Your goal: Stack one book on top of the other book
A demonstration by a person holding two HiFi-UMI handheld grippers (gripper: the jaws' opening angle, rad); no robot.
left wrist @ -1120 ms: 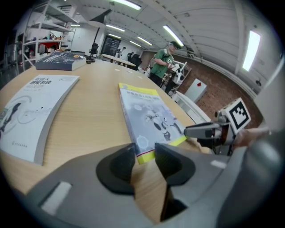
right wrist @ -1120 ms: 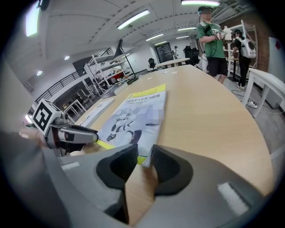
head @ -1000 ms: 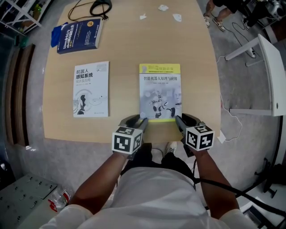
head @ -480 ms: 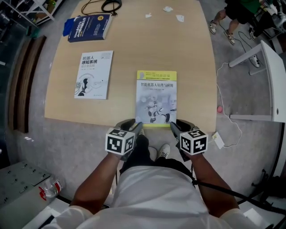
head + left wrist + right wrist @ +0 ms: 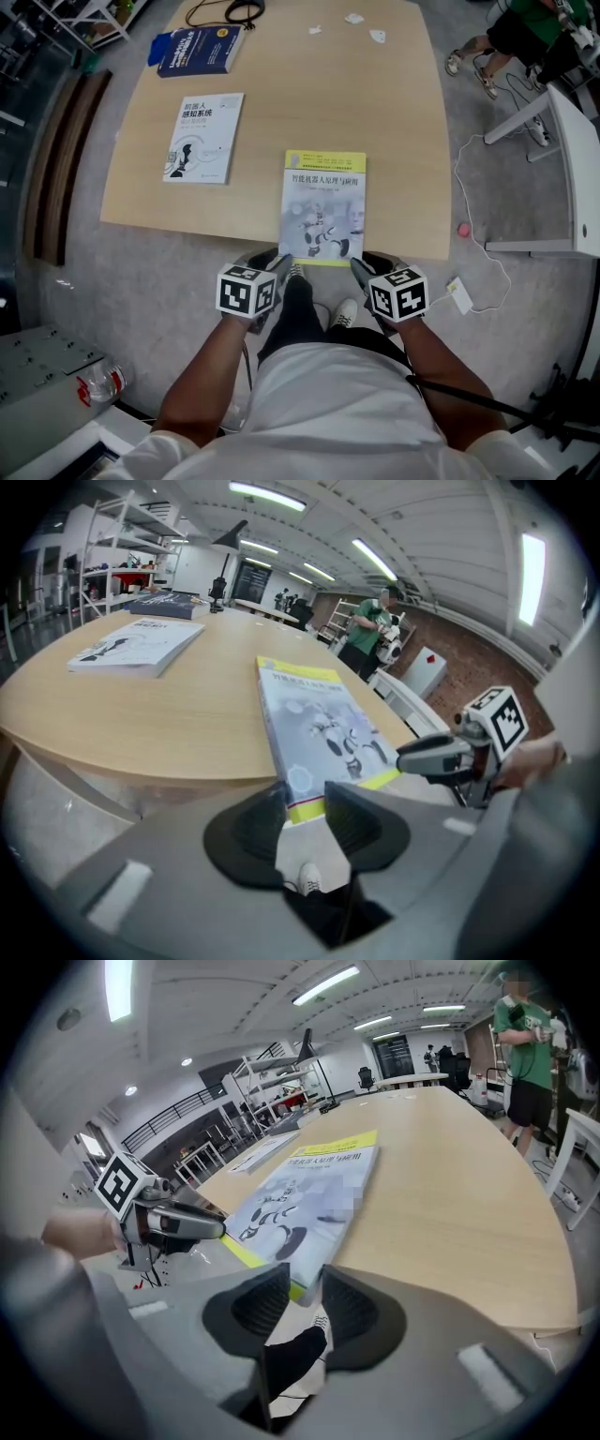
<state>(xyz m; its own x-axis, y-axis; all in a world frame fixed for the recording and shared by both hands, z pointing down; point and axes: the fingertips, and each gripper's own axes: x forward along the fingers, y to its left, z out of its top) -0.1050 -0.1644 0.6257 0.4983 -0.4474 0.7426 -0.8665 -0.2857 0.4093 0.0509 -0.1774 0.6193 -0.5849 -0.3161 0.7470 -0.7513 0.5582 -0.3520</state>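
Yellow-edged book [image 5: 322, 206] nearer table edge [image 5: 187, 223], left gripper [image 5: 305, 794] and right gripper [image 5: 307, 1279] clamped on it

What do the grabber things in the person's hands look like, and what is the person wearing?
The left gripper and right gripper are grey, each with two dark jaw pads. Each carries a white cube printed with black square markers. A black cable runs back past the right arm. The person wears a white shirt.

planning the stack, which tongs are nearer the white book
Left. The left tongs, just closed further on the near left corner of the yellow-edged book, sit toward the white book; the right tongs grip its near right corner, farther off.
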